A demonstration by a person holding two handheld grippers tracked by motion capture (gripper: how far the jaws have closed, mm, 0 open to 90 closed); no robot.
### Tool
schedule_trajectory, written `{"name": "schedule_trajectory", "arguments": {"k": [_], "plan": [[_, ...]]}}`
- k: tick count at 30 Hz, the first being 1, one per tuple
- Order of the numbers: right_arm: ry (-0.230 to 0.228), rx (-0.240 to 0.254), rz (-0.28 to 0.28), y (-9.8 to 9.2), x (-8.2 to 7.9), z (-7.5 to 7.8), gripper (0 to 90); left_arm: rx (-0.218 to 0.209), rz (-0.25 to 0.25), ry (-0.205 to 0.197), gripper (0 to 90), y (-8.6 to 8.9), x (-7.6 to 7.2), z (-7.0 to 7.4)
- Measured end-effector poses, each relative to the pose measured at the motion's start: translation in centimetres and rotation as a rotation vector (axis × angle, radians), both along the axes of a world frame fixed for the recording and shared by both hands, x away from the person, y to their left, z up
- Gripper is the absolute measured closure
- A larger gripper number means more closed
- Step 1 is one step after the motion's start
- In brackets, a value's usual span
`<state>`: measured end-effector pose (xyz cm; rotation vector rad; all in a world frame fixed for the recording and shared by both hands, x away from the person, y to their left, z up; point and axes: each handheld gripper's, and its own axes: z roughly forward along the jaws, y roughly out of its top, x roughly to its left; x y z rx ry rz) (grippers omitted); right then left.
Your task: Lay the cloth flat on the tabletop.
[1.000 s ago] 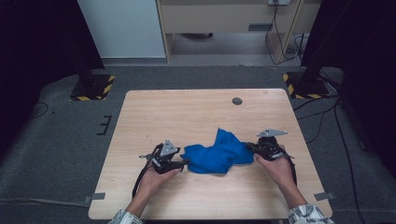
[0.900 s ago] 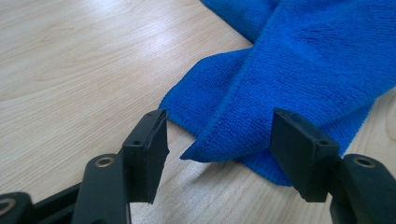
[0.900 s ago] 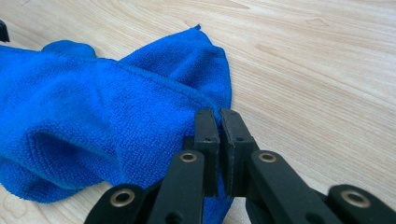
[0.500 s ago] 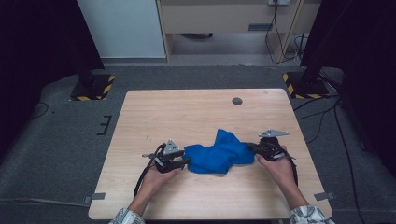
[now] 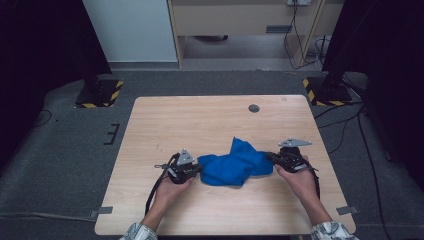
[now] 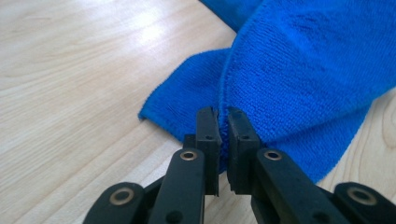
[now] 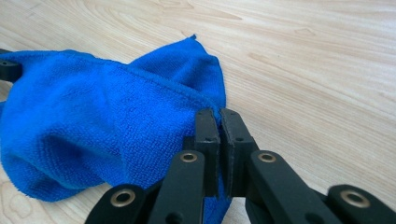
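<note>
A crumpled blue cloth lies on the near half of the wooden table, between the two hands. My left gripper sits at the cloth's left end; its jaws have just been closing and now pinch a fold of the blue cloth between the pads. My left gripper shows the cloth edge clamped tight. At the cloth's right end my right gripper is shut on another edge of the cloth. My right gripper holds that hem just above the tabletop.
A small dark round grommet sits in the table near its far edge. Black stands with yellow-striped bases rest on the floor at both far corners. Cables trail from both grippers toward the near edge.
The left gripper's jaws have closed on the cloth's left end. Both hands and the cloth have stayed in place.
</note>
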<state>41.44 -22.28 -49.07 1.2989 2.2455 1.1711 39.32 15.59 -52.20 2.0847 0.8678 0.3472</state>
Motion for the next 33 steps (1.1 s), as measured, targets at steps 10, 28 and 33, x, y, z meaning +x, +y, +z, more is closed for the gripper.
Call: {"name": "schedule_trajectory", "arguments": {"k": [10, 28, 33], "plan": [[-0.040, 0.035, 0.006, -0.1, -0.2, 0.8, 87.2, -0.056, 0.033, -0.026, 86.3, 0.4, -0.4, 1.4], [-0.093, 0.047, -0.016, -0.3, 0.2, 2.9, 87.4, -0.096, 0.065, -0.038, 87.2, 1.0, 0.3, 3.9], [-0.112, 0.047, -0.016, -0.1, 0.3, 4.0, 87.4, -0.098, 0.066, -0.048, 87.2, 1.2, 0.4, 4.6]]}}
